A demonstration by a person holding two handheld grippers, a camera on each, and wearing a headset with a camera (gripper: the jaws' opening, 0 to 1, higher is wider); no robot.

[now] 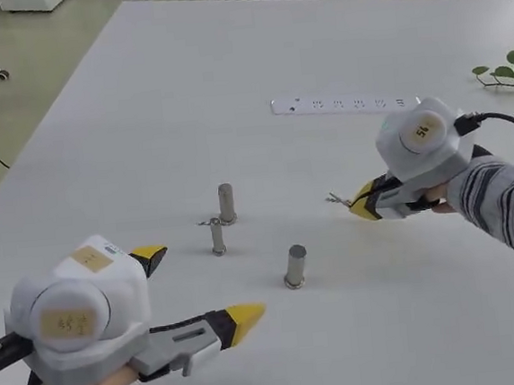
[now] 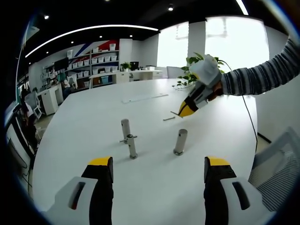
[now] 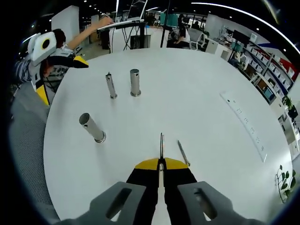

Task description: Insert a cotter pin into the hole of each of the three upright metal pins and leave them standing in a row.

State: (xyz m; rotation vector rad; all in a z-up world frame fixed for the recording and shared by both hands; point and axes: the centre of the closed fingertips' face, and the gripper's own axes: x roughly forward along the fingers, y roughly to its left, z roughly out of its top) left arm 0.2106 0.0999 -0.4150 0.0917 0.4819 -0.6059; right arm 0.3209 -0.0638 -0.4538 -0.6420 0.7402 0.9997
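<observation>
Right gripper [image 3: 161, 162] pinches a cotter pin [image 3: 161, 143].
Left gripper [image 2: 159, 161] hovers, jaws spread, near three upright pins [image 1: 218, 236] on the table [image 1: 230, 87].

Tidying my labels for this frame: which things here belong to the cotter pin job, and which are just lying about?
Job: far metal pin; thin metal pin, seemingly with an inserted cotter pin; near metal pin; held cotter pin, in the shut jaws of the right gripper; loose cotter pin on the table; open left gripper.
Lying about: power strip; plant.
</observation>
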